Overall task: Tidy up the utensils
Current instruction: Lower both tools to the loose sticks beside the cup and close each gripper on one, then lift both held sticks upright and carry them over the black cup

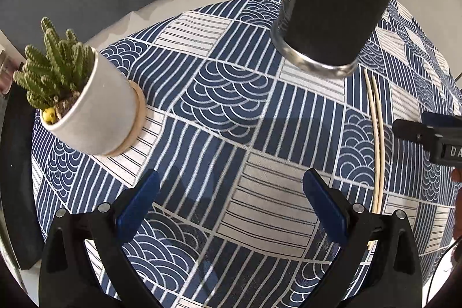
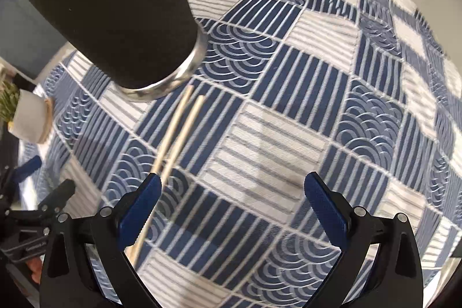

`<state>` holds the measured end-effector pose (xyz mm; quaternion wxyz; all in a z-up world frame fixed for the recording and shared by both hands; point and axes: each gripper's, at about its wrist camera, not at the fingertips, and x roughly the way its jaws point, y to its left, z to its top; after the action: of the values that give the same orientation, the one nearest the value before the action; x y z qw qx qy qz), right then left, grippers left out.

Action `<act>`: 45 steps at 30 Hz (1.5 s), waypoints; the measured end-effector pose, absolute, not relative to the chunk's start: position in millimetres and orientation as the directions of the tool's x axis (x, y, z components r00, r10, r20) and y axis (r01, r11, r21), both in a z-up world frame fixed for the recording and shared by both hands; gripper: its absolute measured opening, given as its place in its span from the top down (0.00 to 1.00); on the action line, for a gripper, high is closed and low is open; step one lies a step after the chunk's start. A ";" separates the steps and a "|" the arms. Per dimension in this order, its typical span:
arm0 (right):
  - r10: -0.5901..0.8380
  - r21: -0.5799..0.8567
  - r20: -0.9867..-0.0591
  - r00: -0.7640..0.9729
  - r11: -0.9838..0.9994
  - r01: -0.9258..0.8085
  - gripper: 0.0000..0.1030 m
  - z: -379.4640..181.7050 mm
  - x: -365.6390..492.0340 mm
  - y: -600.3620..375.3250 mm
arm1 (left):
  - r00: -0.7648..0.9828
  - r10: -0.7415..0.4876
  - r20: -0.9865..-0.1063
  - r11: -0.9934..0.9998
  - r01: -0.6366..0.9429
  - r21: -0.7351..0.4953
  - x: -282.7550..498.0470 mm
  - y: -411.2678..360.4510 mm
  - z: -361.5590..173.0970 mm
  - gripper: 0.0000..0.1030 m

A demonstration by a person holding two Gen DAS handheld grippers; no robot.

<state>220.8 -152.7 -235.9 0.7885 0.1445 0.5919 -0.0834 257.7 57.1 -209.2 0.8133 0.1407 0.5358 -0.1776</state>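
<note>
Two pale wooden chopsticks [image 1: 376, 140] lie side by side on the blue-and-white patterned tablecloth [image 1: 219, 117], just right of my left gripper [image 1: 231, 194]. A tall black tumbler with a steel base rim [image 1: 332, 2] stands behind them. The left gripper is open and empty above the cloth. In the right wrist view the chopsticks [image 2: 179, 132] run from the tumbler [image 2: 115, 10] down past the left finger of my right gripper [image 2: 232, 194]. That gripper is open with nothing between its fingers.
A cactus in a white pot [image 1: 86, 106] on a wooden coaster stands at the left of the table; it also shows far left as the pot [image 2: 29, 117]. The other gripper [image 1: 433, 140] enters from the right. The table edge curves round the back.
</note>
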 end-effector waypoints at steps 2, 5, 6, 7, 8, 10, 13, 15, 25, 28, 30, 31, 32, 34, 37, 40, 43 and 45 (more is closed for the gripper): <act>0.008 0.099 -0.959 0.282 0.945 0.312 0.08 -234.8 222.9 -152.9 | 0.360 -0.157 -0.920 0.884 0.466 0.031 263.2 54.3 -205.0 0.06; 0.043 0.142 -0.959 0.280 0.928 0.345 0.08 -240.8 221.9 -158.0 | 0.357 -0.194 -0.914 0.876 0.482 0.003 276.6 50.5 -202.9 0.06; 0.046 0.149 -0.957 0.286 0.924 0.353 0.08 -241.1 220.5 -158.5 | 0.358 -0.198 -0.913 0.878 0.479 -0.003 280.5 49.8 -201.8 0.06; 0.035 0.143 -0.955 0.295 0.925 0.352 0.08 -240.0 219.7 -157.5 | 0.357 -0.208 -0.911 0.876 0.482 -0.011 281.8 48.9 -201.1 0.06; 0.033 0.140 -0.954 0.298 0.927 0.348 0.08 -240.2 219.5 -156.6 | 0.356 -0.218 -0.909 0.873 0.488 -0.018 284.2 48.8 -200.1 0.06; 0.015 0.120 -0.956 0.294 0.932 0.341 0.08 -241.8 220.5 -152.8 | 0.366 -0.207 -0.907 0.872 0.489 -0.002 288.0 46.4 -198.9 0.06; -0.041 0.055 -0.960 0.278 0.943 0.329 0.08 -244.6 222.5 -143.2 | 0.340 -0.220 -0.914 0.876 0.481 -0.032 294.1 43.0 -200.2 0.06; -0.044 0.051 -0.958 0.282 0.946 0.321 0.08 -244.4 224.5 -135.7 | 0.333 -0.228 -0.915 0.881 0.472 -0.048 293.4 43.2 -199.2 0.06; -0.116 -0.046 -0.969 0.216 0.951 0.305 0.08 -245.8 232.8 -112.8 | 0.293 -0.268 -0.918 0.888 0.445 -0.117 293.5 21.3 -197.7 0.06; -0.076 -0.002 -0.975 0.209 0.942 0.335 0.08 -244.9 213.5 -129.6 | 0.288 -0.264 -0.920 0.885 0.452 -0.112 287.5 11.2 -198.0 0.06; -0.075 -0.003 -0.975 0.210 0.946 0.325 0.09 -243.7 204.5 -135.7 | 0.270 -0.271 -0.924 0.881 0.455 -0.126 282.6 2.8 -200.6 0.06; -0.071 -0.002 -0.975 0.211 0.950 0.311 0.09 -243.8 200.3 -137.8 | 0.263 -0.268 -0.927 0.883 0.452 -0.127 281.0 0.1 -201.9 0.06; -0.067 0.000 -0.975 0.213 0.955 0.298 0.10 -243.6 196.4 -139.3 | 0.258 -0.266 -0.929 0.884 0.451 -0.128 279.0 -3.4 -203.2 0.06; -0.060 0.006 -0.972 0.226 0.960 0.280 0.20 -241.9 185.9 -145.1 | 0.253 -0.259 -0.932 0.883 0.453 -0.122 275.7 -9.7 -205.4 0.06; -0.056 0.008 -0.971 0.232 0.964 0.264 0.36 -235.5 174.5 -160.3 | 0.240 -0.248 -0.939 0.890 0.438 -0.124 269.4 -18.0 -209.3 0.06; -0.051 0.007 -0.974 0.221 0.967 0.256 0.49 -233.3 170.3 -165.2 | 0.223 -0.220 -0.950 0.895 0.434 -0.105 266.6 -34.5 -216.6 0.06; -0.046 0.009 -0.968 0.246 0.976 0.218 0.73 -228.8 162.6 -163.2 | 0.222 -0.196 -0.955 0.886 0.457 -0.076 262.8 -51.4 -218.8 0.06; -0.044 0.003 -0.968 0.248 0.983 0.184 0.87 -222.9 157.8 -150.1 | 0.208 -0.174 -0.962 0.890 0.452 -0.063 262.2 -59.4 -224.4 0.06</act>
<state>157.8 -150.1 -222.9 0.7878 0.0575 0.6090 -0.0723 262.2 -59.4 -224.4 0.7684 0.1166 0.5954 -0.2038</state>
